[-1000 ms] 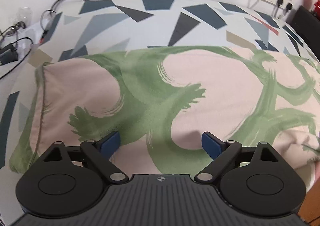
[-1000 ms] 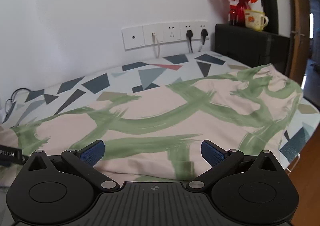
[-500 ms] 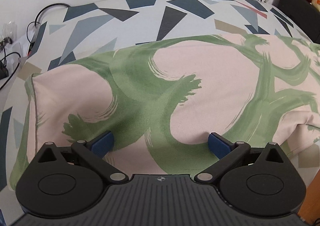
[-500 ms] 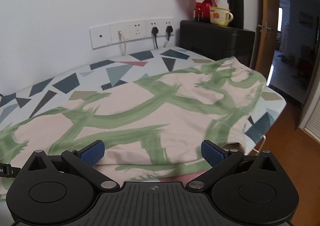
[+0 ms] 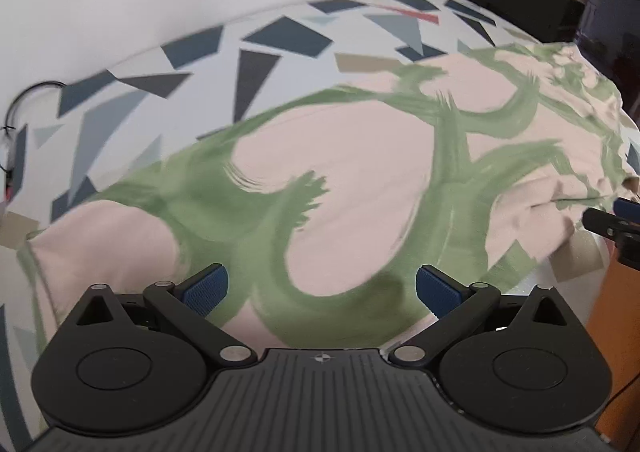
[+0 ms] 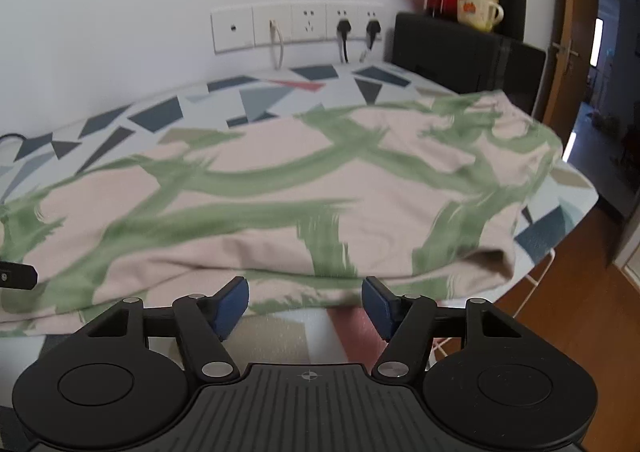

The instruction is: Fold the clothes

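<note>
A pink garment with green brush strokes lies spread flat on the table, also seen in the right wrist view. My left gripper hovers open over the garment's near left part, with nothing pressed between its blue pads. My right gripper is at the garment's near hem towards the right end. Its jaws are closing, the hem lies just ahead of the tips, and the pads do not press on it. The right gripper also shows at the right edge of the left wrist view.
The table carries a cloth with a geometric print. Wall sockets with plugs sit behind it, and cables lie at the far left. A black cabinet holds red flowers, a mug and a flask. The table's right edge drops to a wooden floor.
The right gripper's jaws have narrowed from wide open. The left wrist view has rolled and swung right, so the right gripper now shows at its edge. The garment has not moved.
</note>
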Tool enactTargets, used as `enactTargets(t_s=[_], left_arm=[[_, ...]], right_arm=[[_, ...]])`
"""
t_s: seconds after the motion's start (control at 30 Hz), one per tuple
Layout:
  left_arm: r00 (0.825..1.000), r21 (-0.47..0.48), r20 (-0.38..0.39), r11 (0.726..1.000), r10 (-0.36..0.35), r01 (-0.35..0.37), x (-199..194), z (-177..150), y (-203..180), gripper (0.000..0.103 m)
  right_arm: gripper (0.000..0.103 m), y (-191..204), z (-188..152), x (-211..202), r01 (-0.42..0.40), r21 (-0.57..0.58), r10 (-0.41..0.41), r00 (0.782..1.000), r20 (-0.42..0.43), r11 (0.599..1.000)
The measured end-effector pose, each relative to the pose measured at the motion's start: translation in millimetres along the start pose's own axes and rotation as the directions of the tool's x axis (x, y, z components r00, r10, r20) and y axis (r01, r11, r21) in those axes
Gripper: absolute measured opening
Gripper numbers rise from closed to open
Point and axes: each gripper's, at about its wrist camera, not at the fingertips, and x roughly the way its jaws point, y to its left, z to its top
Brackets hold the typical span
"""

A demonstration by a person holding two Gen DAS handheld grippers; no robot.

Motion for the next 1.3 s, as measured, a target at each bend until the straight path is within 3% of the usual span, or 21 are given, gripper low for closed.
enactTargets(t_s=[0.13,0.2,0.27,0.37,0.53,0.73,0.8,0.97,1.07,1.17,1.3], left_arm=[[0.997,-0.056,-0.068,0.998,-0.041,0.037,16.0,6.9,-2.5,0.102],[0.998,-0.052,-0.066,0.999,-0.003,-0.001,19.6,8.8,-5.9,0.102],[0.997,-0.039,-0.068,0.998,0.044,-0.047,23.3,9.7,-9.2,0.102],[0.998,-0.034,-0.04,0.998,0.052,-0.054,21.9,4.8,-9.1,0.103],[0.999,-0.016,0.006,0.999,0.043,-0.042,18.4,-1.3,-8.0,0.103],[0.999,-0.004,-0.017,0.999,0.034,-0.034,20.3,3.4,-7.0,0.103],[0.999,0.001,-0.022,1.0,0.03,-0.03,20.9,3.9,-6.4,0.103],[0.999,0.009,-0.025,1.0,0.025,-0.025,21.1,4.6,-5.6,0.103],[0.999,0.024,-0.03,1.0,0.014,-0.013,21.4,5.8,-3.4,0.103],[0.999,0.052,-0.037,0.999,-0.006,0.008,21.2,6.9,1.8,0.103],[0.999,0.091,-0.039,0.995,-0.03,0.034,20.2,6.3,10.7,0.103]], right_arm=[[0.059,-11.9,13.6,2.3,-0.099,0.157,0.097,0.995,0.019,0.983],[0.059,-22.9,17.5,3.5,-0.159,0.291,0.158,0.987,0.026,0.943],[0.059,-34.6,15.4,9.0,-0.204,0.43,0.221,0.975,0.011,0.879],[0.055,-49.9,4.7,18.4,-0.225,0.595,0.278,0.961,0.003,0.772],[0.048,-72.3,-2.8,29.4,-0.23,0.723,0.291,0.956,0.041,0.652],[0.047,-94.7,-4.0,40.5,-0.243,0.84,0.273,0.955,0.119,0.485],[0.04,-96.2,-1.1,41.7,-0.262,0.842,0.273,0.951,0.144,0.472],[0.04,-90.2,6.2,45.6,-0.315,0.824,0.315,0.932,0.177,0.471],[0.04,-83.7,5.1,49.6,-0.284,0.814,0.317,0.94,0.13,0.507],[0.038,-87.7,-0.5,50.6,-0.247,0.825,0.281,0.953,0.112,0.508],[0.009,-113.2,-7.1,53.7,-0.214,0.874,0.221,0.967,0.126,0.436]])
